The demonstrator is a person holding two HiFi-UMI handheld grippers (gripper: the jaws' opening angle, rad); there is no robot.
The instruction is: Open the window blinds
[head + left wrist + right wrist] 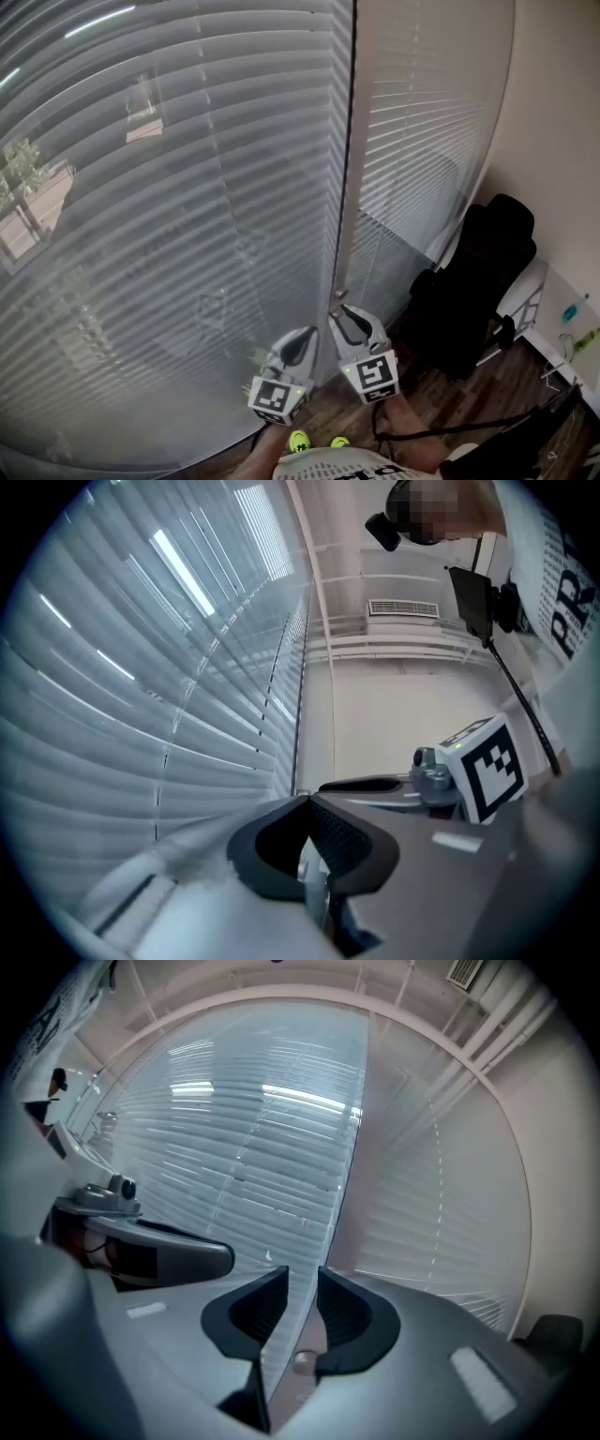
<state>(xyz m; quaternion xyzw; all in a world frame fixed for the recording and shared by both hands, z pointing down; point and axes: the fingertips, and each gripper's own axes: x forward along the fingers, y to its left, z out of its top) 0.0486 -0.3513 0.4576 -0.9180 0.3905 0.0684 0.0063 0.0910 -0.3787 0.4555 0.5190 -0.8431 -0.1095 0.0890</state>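
One slip threatens: the right gripper [302, 1279], spread loosely around the tilt wand [337, 281], could lose it; the left gripper [308, 802] is pressed together, empty.

In the head view both grippers sit low, near 6 o'clock, side by side and close together. The left gripper [300, 341] leans toward 1 o'clock and the right gripper [352, 321] toward 11 o'clock, each marker cube facing up at the camera. In the left gripper view the jaws meet at their tips, while in the right gripper view the jaws stand a little apart with a narrow gap between the pads.
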